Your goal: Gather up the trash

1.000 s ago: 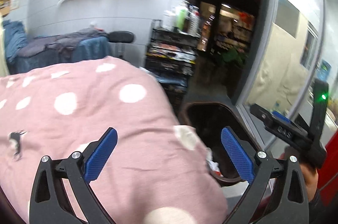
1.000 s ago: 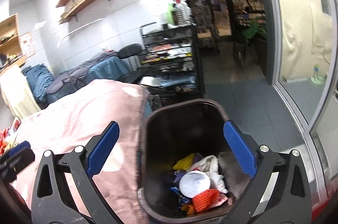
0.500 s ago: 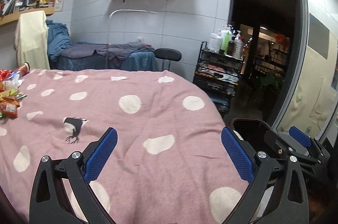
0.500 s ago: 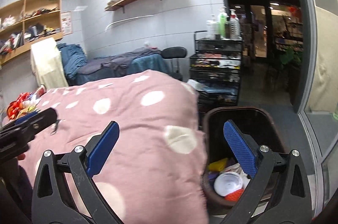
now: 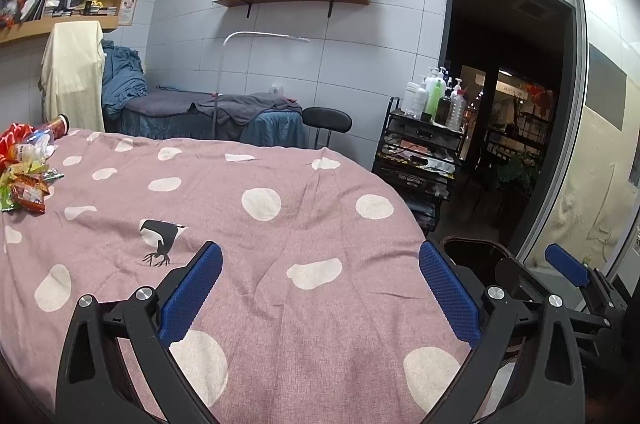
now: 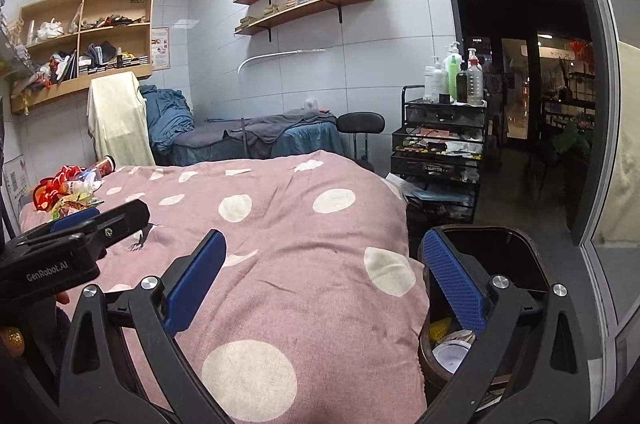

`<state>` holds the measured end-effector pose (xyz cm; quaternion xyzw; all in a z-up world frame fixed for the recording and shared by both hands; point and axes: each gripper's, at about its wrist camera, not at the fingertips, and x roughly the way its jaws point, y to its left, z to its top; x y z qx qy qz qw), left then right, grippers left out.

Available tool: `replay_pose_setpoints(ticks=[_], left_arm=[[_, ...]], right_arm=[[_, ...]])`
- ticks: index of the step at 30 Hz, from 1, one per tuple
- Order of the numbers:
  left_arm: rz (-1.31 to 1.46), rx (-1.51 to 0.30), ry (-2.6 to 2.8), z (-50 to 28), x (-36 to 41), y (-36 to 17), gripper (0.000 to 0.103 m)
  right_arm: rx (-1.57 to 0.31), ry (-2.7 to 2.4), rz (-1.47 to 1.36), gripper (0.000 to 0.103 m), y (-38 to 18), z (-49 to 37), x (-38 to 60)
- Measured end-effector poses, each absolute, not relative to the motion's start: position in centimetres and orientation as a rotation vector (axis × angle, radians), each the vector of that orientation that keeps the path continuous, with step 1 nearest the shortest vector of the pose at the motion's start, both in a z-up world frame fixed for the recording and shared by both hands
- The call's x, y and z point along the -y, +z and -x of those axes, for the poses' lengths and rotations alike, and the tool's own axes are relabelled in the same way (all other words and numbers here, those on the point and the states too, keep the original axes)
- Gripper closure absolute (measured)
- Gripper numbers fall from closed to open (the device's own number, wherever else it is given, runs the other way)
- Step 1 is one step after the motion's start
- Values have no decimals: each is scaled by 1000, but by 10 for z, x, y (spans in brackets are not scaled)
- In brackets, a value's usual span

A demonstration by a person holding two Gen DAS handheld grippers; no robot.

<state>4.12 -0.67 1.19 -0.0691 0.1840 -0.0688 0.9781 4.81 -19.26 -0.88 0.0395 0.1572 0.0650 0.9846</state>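
A pile of colourful wrappers and a bottle [image 5: 26, 170] lies at the far left of a bed with a pink dotted cover [image 5: 256, 248]; the pile also shows in the right wrist view [image 6: 70, 190]. A dark brown trash bin [image 6: 516, 264] stands on the floor at the bed's right end, with a white lid and yellow scraps inside [image 6: 450, 348]. Its rim shows in the left wrist view [image 5: 476, 252]. My left gripper [image 5: 320, 298] is open and empty over the bed. My right gripper [image 6: 324, 288] is open and empty at the bed's right edge, above the bin.
A black cart with bottles [image 5: 424, 144] and a black stool [image 5: 326, 118] stand beyond the bed. A second bed with grey and blue covers [image 5: 216, 108] lies by the back wall. A dark doorway [image 5: 512, 112] and glass wall are at right.
Both grippers have swung up and left from the bin toward the bed. The wrapper pile has come into view at far left. Both stayed open and empty.
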Motion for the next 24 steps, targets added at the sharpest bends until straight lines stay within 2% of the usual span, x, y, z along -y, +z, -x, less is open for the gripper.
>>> replay_pose_setpoints(ticks=[24], left_arm=[[135, -380, -158, -43, 14, 12, 5]], right_arm=[[-363, 127, -126, 5, -12, -58, 205]])
